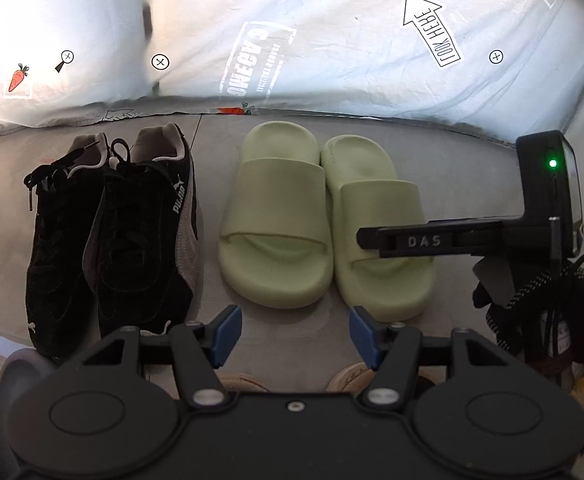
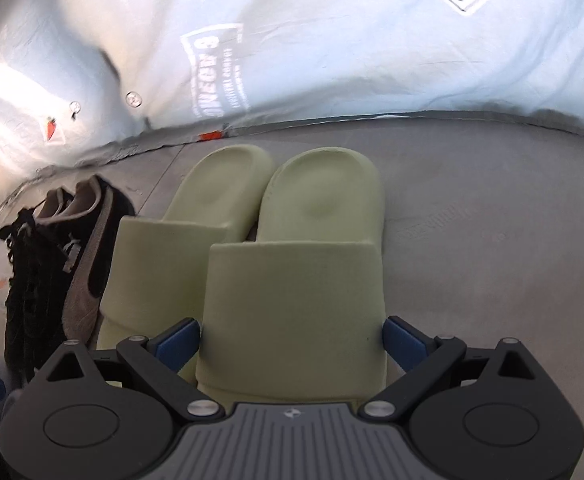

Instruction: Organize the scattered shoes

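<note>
Two pale green slides stand side by side on the grey floor, the left slide (image 1: pixel 271 216) (image 2: pixel 179 240) and the right slide (image 1: pixel 376 224) (image 2: pixel 300 264). My right gripper (image 2: pixel 292 336) (image 1: pixel 366 238) is shut on the right slide, its blue pads (image 2: pixel 177 340) pressing both sides of the strap. A pair of black sneakers (image 1: pixel 111 232) (image 2: pixel 63 272) with grey side stripes sits close together to the left of the slides. My left gripper (image 1: pixel 296 330) hovers open in front of the slides, with nothing between its blue pads (image 1: pixel 227 330).
A white printed sheet (image 1: pixel 292 32) hangs down to the floor behind the shoes. At the right are dark fabric and a cable (image 1: pixel 552 312). Two tan rounded things (image 1: pixel 348 376) show under my left gripper. Bare grey floor (image 2: pixel 472 240) lies right of the slides.
</note>
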Motion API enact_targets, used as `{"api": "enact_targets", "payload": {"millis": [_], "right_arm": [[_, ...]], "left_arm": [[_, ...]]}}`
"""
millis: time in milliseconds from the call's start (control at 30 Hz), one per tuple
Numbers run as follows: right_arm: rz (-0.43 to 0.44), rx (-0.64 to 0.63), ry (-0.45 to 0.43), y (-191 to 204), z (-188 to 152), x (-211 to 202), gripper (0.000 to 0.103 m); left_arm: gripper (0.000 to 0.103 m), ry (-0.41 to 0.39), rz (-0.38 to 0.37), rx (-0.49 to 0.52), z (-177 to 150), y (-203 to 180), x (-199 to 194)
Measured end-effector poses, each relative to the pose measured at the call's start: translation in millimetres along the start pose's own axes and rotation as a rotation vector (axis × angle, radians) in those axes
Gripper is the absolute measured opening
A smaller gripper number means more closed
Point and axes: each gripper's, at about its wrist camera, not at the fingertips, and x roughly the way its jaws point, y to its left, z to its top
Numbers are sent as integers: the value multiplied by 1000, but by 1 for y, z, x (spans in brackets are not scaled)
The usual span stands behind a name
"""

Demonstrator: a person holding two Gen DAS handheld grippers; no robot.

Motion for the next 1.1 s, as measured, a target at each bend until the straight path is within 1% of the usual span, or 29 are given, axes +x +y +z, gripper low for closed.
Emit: {"api": "enact_targets", "payload": {"millis": [133,200,267,333,367,400,500,533,567,600,633,667,700,733,800,867,967,1100], "right_arm": [[6,-1,-3,16,0,7,99],[1,-5,-2,18,0,8,99],[21,-7,0,14,-1,6,99],[50,28,7,6,0,3,97],[60,67,7,1,0,-1,97],[54,120,-3,-3,0,-6,97],[-44,209,-94,3,-10,-33,97],[-74,232,-123,8,-14,-43,95],[-87,255,-144,14,-20,-53,93],[-70,255,-143,24,-24,-58,85],[-45,227,-122,36,-26,-58,77],[-19,199,-102,48,-27,-58,72],[-3,169,-84,59,-28,-56,61],[-8,144,-63,68,-28,-48,54],[-36,132,-7,80,-26,-29,54],[-55,190,19,78,-22,-17,54],[-103,236,15,77,-13,-3,54],[-124,312,30,74,-5,14,57]], "left_arm": [[61,-16,10,-10,-1,5,-5],[60,-19,10,-19,-2,8,-7],[61,-20,11,-28,-2,11,-8],[60,-25,20,-33,-4,14,-11],[60,-28,26,-38,-5,16,-13],[60,-30,31,-43,-5,18,-15],[60,-31,52,-69,-10,27,-23],[60,-31,60,-81,-12,31,-27],[60,-33,67,-92,-15,35,-32],[60,-36,71,-100,-17,38,-35],[60,-40,76,-108,-21,42,-39],[60,-44,81,-113,-24,46,-43],[60,-47,86,-117,-26,50,-46],[60,-52,89,-117,-29,54,-50],[60,-64,94,-111,-34,62,-58],[61,-75,95,-98,-36,71,-63],[61,-74,68,-97,-33,85,-60],[61,-66,13,-99,-21,100,-46]]}}
